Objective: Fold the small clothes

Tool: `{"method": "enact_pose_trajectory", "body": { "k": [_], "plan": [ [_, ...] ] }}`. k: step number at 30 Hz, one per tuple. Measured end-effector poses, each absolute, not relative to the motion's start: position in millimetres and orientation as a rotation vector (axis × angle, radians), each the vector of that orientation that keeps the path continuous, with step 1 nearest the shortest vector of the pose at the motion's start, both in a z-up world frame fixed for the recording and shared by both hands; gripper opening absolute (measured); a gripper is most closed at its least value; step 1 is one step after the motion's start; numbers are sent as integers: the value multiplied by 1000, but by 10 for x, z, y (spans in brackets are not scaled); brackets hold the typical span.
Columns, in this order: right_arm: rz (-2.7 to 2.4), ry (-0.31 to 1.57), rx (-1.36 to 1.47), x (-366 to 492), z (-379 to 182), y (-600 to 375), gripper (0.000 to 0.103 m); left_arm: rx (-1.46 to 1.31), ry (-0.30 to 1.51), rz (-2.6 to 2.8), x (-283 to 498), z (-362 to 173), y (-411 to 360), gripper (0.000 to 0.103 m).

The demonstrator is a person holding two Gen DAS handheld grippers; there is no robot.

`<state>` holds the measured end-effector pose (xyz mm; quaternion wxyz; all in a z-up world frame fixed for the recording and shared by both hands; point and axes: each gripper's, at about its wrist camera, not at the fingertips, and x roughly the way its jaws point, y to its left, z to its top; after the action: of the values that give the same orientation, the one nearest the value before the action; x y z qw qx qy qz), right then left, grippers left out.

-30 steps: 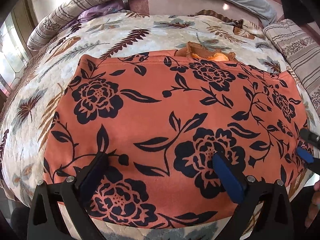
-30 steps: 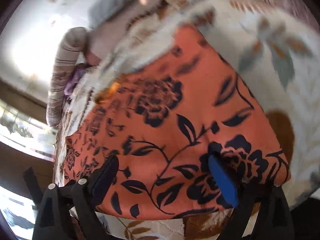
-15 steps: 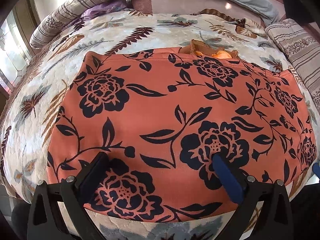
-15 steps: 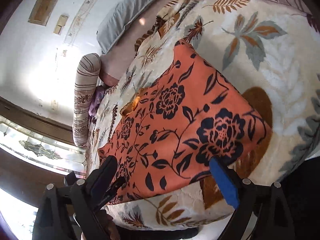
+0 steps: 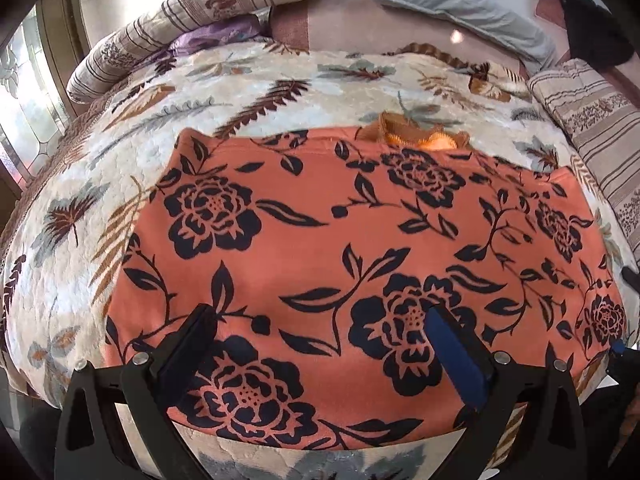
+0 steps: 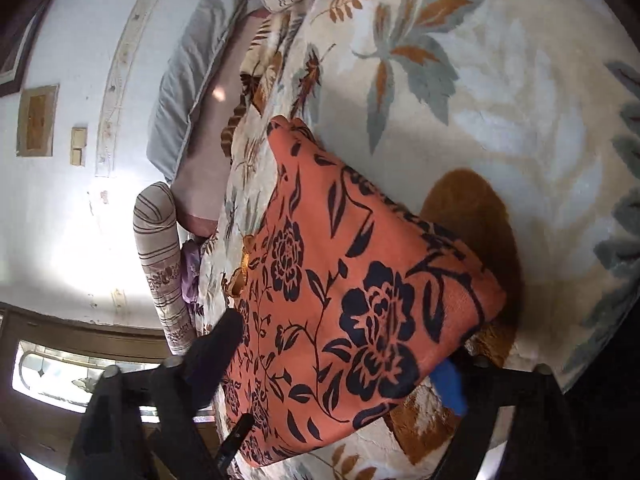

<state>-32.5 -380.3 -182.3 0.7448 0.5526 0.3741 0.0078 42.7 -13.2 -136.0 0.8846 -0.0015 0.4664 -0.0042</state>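
An orange garment with black flowers (image 5: 340, 248) lies flat on the leaf-patterned bedspread (image 5: 100, 184), near the bed's front edge. A small orange-brown piece (image 5: 416, 136) peeks out at its far edge. My left gripper (image 5: 320, 344) is open just above the garment's near hem, empty. In the right wrist view the same garment (image 6: 360, 280) shows from its right side, one corner lifted off the bed. My right gripper (image 6: 340, 356) is open, its jaws either side of that corner, one finger under the cloth. The right gripper's tip shows at the left view's edge (image 5: 620, 350).
Striped bolsters (image 5: 192, 12) (image 5: 596, 120) lie at the back left and right of the bed, with a grey pillow (image 5: 460, 4) against the headboard. A purple cloth (image 5: 216, 36) is beside the left bolster. A window (image 6: 80, 376) stands beyond the bed's left side.
My right gripper has rolled and moved back and down to the garment's right corner, which now lies between its jaws. My left gripper has drawn back slightly and stays open.
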Motion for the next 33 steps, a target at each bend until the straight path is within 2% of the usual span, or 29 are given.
{"method": "enact_pose_trajectory", "body": {
  "k": [2,5,8,20,25,29,32,33],
  "plan": [
    [-11,853,1167,-286,-1839,-3766,67,13,962,-14,470,-1366,-184,103],
    [-20,851,1149,-287,-1837,-3780,69,74,1055,4,611,-1606,-265,103],
    [-12,817,1101,-260,-1680,-3760,69,61,1026,7,576,-1534,-253,103],
    [-8,862,1057,-107,-1811,-3710,81,50,1038,-2,600,-1563,-255,103],
    [-13,866,1017,-61,-1793,-3689,80,31,1045,-9,596,-1527,-230,103],
    [-45,878,979,-52,-1774,-3669,68,22,1002,-12,559,-1432,-208,103],
    [-53,884,970,-49,-1779,-3666,68,40,1056,-3,651,-1637,-202,103],
    [-58,886,966,-46,-1774,-3661,69,51,1024,-8,639,-1656,-210,103]
  ]
}}
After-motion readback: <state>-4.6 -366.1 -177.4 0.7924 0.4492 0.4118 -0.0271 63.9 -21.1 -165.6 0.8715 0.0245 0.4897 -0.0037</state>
